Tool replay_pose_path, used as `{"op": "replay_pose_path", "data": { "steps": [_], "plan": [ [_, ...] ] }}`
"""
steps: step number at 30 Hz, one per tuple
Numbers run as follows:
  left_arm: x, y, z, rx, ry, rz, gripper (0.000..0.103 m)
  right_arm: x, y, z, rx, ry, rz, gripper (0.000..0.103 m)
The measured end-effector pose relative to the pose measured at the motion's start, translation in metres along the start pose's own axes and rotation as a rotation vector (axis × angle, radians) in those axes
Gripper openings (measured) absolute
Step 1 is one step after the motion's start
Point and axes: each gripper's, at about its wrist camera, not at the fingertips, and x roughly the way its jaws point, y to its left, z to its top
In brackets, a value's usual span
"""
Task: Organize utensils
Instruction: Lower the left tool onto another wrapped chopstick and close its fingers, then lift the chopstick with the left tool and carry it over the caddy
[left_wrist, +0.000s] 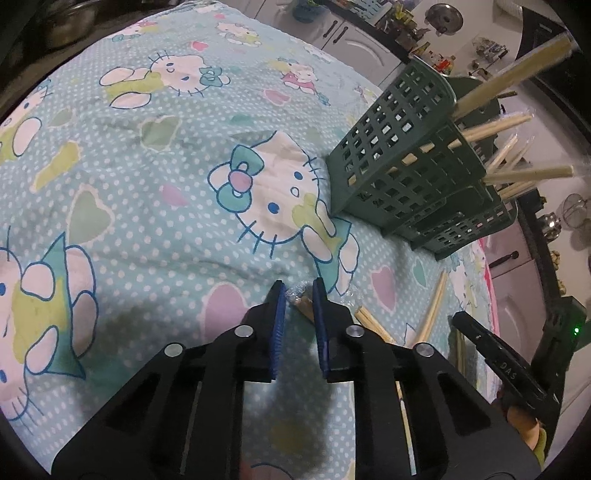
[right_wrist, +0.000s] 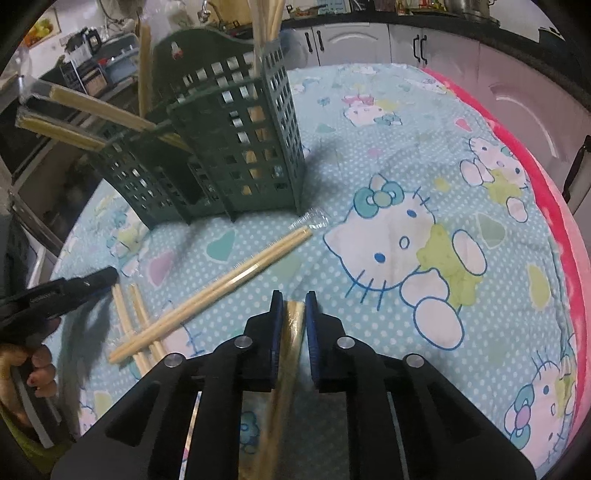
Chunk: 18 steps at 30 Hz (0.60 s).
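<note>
I see a kitchen with pale cabinets (right_wrist: 354, 37) behind, and in front a surface under a light blue cartoon-cat cloth (left_wrist: 155, 177) with white dots. On the cloth stands a dark green lattice holder (right_wrist: 236, 147) with several compartments; wrapped chopstick pairs (left_wrist: 509, 74) lean out of its top at different angles. Near its base, in the right wrist view, one wrapped pair of chopsticks (right_wrist: 221, 284) lies loose, its long axis slanting from near left up toward the holder, across two other sticks (right_wrist: 129, 325). My right gripper (right_wrist: 293, 321) has its fingers narrow, pressed on a wrapped pair (right_wrist: 290, 354) that runs lengthwise between them, pointing forward and away from me. My left gripper (left_wrist: 298, 306) has its fingers narrow too, closed on the end of a wrapped pair (left_wrist: 304, 304) on the cloth, whose length runs off to the right beneath the fingers.
</note>
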Motion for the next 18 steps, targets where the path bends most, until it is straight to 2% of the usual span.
{"op": "replay_pose_path", "data": {
  "steps": [3,7,18],
  "plan": [
    [-0.003,0.006,0.002,-0.03,-0.003,-0.032,0.005,-0.012,0.002,0.004,0.009,-0.032,0.021,0.011],
    [-0.016,0.012,0.007,-0.042,-0.043,-0.039,0.004,-0.03,-0.001,0.013,0.04,-0.08,0.064,0.011],
    [-0.082,-0.001,0.023,0.01,-0.218,-0.071,0.003,-0.087,0.012,0.035,0.027,-0.225,0.132,0.01]
  ]
}}
